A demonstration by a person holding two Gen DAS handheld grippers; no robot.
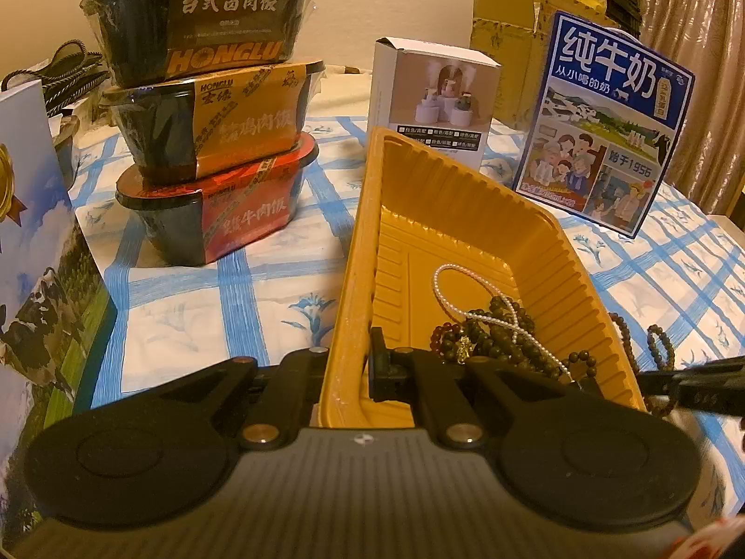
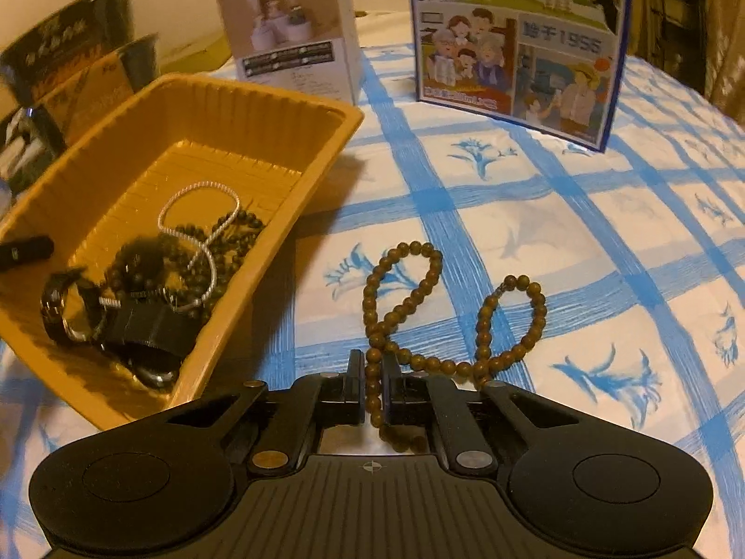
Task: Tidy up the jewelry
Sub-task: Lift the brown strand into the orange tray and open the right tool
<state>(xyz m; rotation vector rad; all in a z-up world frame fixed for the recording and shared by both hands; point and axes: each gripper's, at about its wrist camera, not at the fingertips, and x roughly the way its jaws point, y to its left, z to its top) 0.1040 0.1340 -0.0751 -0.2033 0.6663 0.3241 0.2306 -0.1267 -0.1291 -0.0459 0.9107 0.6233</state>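
Note:
My left gripper (image 1: 349, 365) is shut on the near wall of a yellow plastic tray (image 1: 465, 186), with one finger inside and one outside. The tray holds a white pearl string (image 1: 454, 286), dark bead bracelets (image 1: 493, 340) and a dark watch (image 2: 63, 314). A long string of brown wooden beads (image 2: 409, 303) lies in loops on the blue-checked tablecloth, right of the tray (image 2: 307, 102). My right gripper (image 2: 372, 375) is shut on the near end of that string. The right gripper (image 1: 652, 379) also shows at the right edge of the left wrist view.
Three stacked instant-meal bowls (image 1: 209, 107) stand left of the tray. Behind it are a small white box (image 1: 433, 93) and a blue milk carton box (image 1: 605, 126), and further back a cardboard box (image 1: 507, 23). A printed bag (image 1: 32, 256) stands at the far left.

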